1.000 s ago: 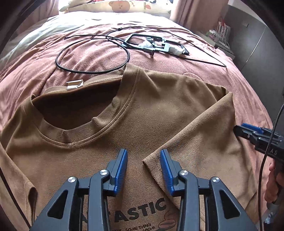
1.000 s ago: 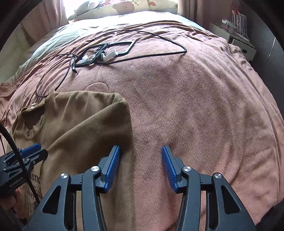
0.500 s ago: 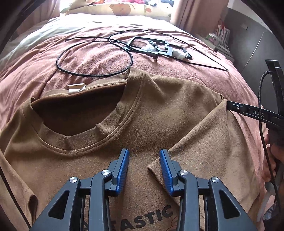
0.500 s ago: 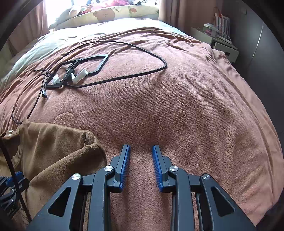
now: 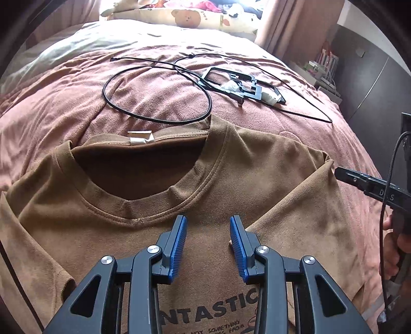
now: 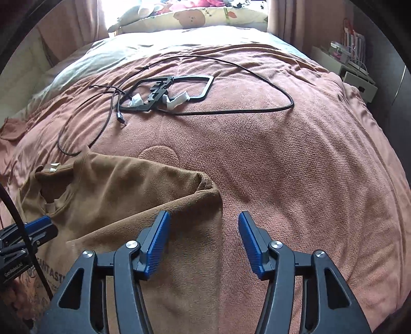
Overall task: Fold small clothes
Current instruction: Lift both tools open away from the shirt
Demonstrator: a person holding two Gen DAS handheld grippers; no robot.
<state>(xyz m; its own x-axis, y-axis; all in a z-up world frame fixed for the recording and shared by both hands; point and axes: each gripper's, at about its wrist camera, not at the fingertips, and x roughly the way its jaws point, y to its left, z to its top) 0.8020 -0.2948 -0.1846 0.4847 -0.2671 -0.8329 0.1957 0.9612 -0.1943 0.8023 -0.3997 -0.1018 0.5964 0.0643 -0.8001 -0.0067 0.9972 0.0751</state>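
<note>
A brown T-shirt [image 5: 257,164] with black print lies face up on the pink bedspread; it also shows in the right wrist view [image 6: 123,195]. Its right sleeve [image 5: 308,213] is folded inward over the chest. My left gripper [image 5: 207,244] is open and empty just above the chest below the collar, its right finger by the folded sleeve's tip. My right gripper [image 6: 204,241] is open and empty over the shirt's folded right edge; its left finger is over the cloth, its right finger over the bedspread. The right gripper also shows in the left wrist view [image 5: 372,187].
A black frame with white cloth bits [image 5: 244,86] and looping black cables [image 5: 156,97] lie on the bedspread [image 6: 295,167] beyond the collar. Pillows [image 6: 205,18] are at the bed's head. A white nightstand [image 6: 352,69] stands at the right.
My right gripper, narrowed and off the shirt half a second ago, has opened wide and come back over the folded edge. My left gripper has drawn slightly back toward the print.
</note>
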